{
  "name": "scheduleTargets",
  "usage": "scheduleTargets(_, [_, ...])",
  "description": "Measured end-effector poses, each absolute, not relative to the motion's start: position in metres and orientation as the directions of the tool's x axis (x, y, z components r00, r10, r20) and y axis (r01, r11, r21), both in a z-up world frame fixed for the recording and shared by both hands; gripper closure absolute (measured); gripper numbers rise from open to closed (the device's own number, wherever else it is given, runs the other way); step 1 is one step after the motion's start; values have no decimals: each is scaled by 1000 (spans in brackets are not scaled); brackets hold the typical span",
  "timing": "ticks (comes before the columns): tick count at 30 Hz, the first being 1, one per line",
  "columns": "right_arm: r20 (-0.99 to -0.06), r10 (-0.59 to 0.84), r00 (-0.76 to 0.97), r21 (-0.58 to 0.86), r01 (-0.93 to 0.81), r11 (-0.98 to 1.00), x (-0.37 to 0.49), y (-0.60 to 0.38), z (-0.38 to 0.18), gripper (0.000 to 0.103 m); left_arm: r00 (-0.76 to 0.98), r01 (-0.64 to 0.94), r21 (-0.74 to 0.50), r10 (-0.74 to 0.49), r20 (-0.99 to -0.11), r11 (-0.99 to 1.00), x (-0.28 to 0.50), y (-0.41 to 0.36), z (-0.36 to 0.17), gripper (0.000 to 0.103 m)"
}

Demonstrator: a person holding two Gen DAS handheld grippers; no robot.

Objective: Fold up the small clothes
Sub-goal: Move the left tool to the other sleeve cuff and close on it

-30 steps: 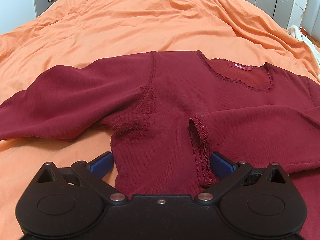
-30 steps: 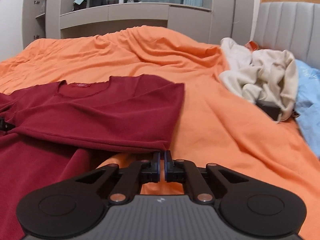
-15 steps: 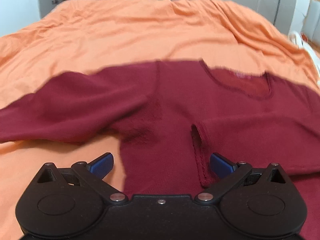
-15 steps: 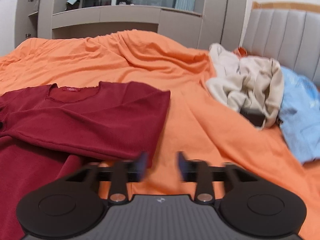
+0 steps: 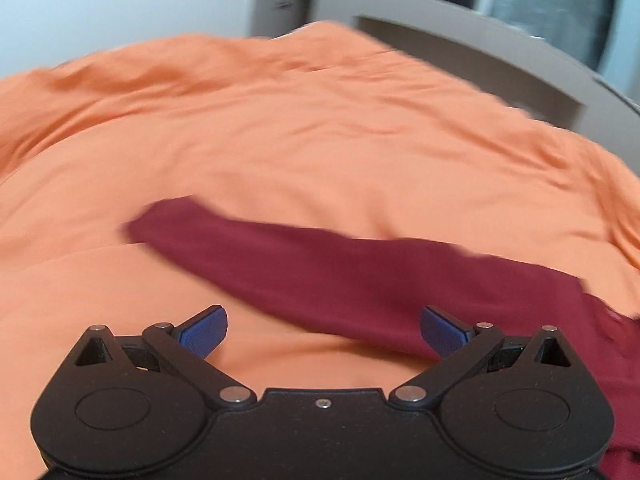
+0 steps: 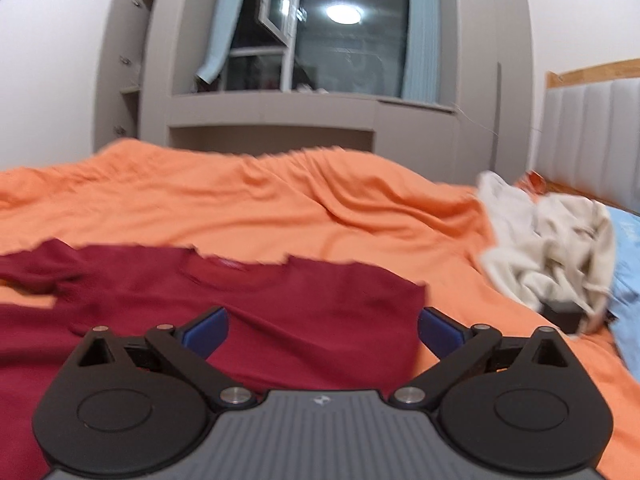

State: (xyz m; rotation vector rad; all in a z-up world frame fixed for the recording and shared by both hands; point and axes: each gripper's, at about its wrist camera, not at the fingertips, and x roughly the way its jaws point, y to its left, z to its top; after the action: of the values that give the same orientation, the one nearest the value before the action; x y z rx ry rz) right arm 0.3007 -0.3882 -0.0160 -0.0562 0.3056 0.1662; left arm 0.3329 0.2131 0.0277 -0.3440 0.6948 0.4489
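A dark red long-sleeved top [image 6: 280, 312] lies flat on the orange bedspread [image 6: 280, 208], one sleeve folded across its body. In the left wrist view its other sleeve [image 5: 320, 264] stretches out to the left over the bedspread [image 5: 280, 140], blurred by motion. My left gripper [image 5: 324, 332] is open, above the sleeve's near edge, with nothing pressed between its blue pads. My right gripper [image 6: 323, 332] hovers over the top's right shoulder; its jaws are opening wide and hold nothing.
A heap of cream clothes [image 6: 548, 252] and a light blue garment [image 6: 628, 280] lie at the right by the padded headboard [image 6: 592, 136]. Grey cabinets and a window [image 6: 332, 40] stand beyond the bed's far edge.
My left gripper has swung left from the top's body to the outstretched sleeve. My right gripper has gone from shut to wide open, letting go of the folded edge, and has tilted upward.
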Motion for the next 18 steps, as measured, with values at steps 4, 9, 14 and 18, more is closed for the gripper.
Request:
scheduleTargets(4, [-304, 192, 933, -10, -205, 979, 304, -366, -13, 0, 659, -574, -224, 283, -697, 788, 330, 269, 17, 1])
scheduleTargets(9, [-329, 199, 923, -68, -233, 970, 306, -341, -22, 0, 691, -593, -368, 218, -689, 716, 332, 316, 7, 1])
scheduleTargets(14, [-329, 192, 925, -130, -246, 961, 302, -327, -30, 0, 691, -650, -410, 273, -670, 639, 339, 339, -7, 11])
scheduleTargets(18, [-329, 191, 925, -118, -241, 963, 304, -329, -31, 0, 726, -648, -485, 284, -626, 586, 339, 354, -13, 35])
